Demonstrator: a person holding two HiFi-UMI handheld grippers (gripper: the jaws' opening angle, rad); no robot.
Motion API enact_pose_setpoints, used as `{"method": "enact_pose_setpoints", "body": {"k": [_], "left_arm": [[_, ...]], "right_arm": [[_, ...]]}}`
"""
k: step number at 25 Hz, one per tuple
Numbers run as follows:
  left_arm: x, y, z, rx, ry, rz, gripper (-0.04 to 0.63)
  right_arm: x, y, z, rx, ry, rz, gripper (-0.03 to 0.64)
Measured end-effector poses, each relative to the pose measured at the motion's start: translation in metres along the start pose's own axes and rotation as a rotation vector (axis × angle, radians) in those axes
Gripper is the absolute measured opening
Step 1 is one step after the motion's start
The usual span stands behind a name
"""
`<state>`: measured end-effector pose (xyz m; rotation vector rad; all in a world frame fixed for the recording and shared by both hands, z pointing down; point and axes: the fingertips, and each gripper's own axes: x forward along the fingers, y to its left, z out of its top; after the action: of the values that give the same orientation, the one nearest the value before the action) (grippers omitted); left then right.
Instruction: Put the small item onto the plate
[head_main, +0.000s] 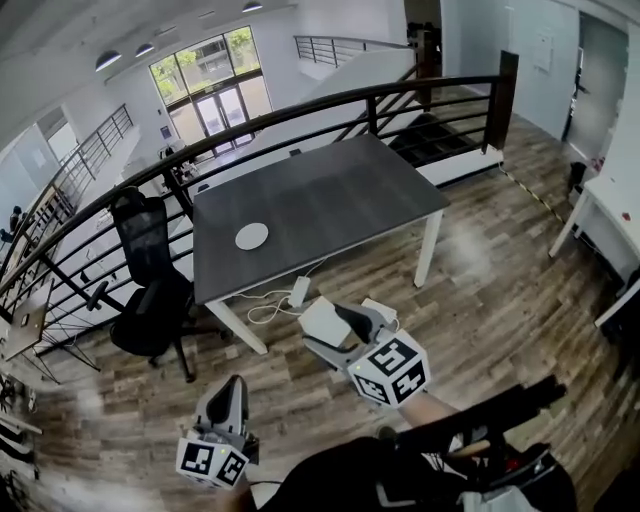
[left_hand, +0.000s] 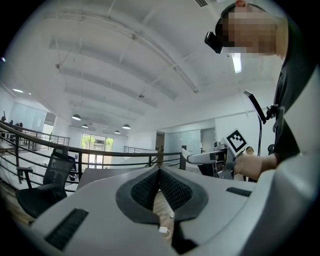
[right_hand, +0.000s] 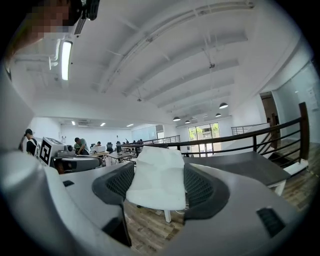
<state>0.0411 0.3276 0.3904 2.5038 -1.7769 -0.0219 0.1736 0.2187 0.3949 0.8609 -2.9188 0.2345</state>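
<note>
A small white plate (head_main: 252, 236) lies near the left front of a dark grey table (head_main: 340, 200). My right gripper (head_main: 325, 330) hangs in the air in front of the table, short of its front edge, shut on a flat white item (head_main: 322, 320). In the right gripper view the white item (right_hand: 157, 177) fills the gap between the two dark pads, with the table (right_hand: 240, 167) beyond it. My left gripper (head_main: 235, 388) is lower and to the left, above the floor. Its pads (left_hand: 172, 189) meet with nothing between them.
A black office chair (head_main: 150, 270) stands at the table's left front corner. White cables and a power block (head_main: 298, 292) lie on the wooden floor under the table's front edge. A black railing (head_main: 300, 110) runs behind the table. A white desk (head_main: 610, 215) stands at the right.
</note>
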Motion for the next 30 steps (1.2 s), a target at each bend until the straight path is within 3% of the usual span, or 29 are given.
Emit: {"method": "enact_pose_setpoints", "body": {"k": [15,19,24,30], "left_arm": [[-0.025,0.009,-0.001,0.001,-0.013,0.0,0.005],[-0.035,0.025,-0.002,0.001,-0.021,-0.008,0.005],[-0.081,0.082,-0.013,-0.017,-0.036,-0.03,0.005],[-0.075,0.077,-0.012,-0.021,-0.056,-0.047,0.005]], "right_arm": [[-0.002,0.025,0.001,0.016,-0.013,-0.012,0.319],[0.008,0.039,-0.001,0.007,-0.012,-0.027,0.319],[0.049,0.095,-0.01,-0.007,-0.013,-0.048,0.319],[0.046,0.089,-0.005,-0.013,-0.019,-0.06,0.319]]}}
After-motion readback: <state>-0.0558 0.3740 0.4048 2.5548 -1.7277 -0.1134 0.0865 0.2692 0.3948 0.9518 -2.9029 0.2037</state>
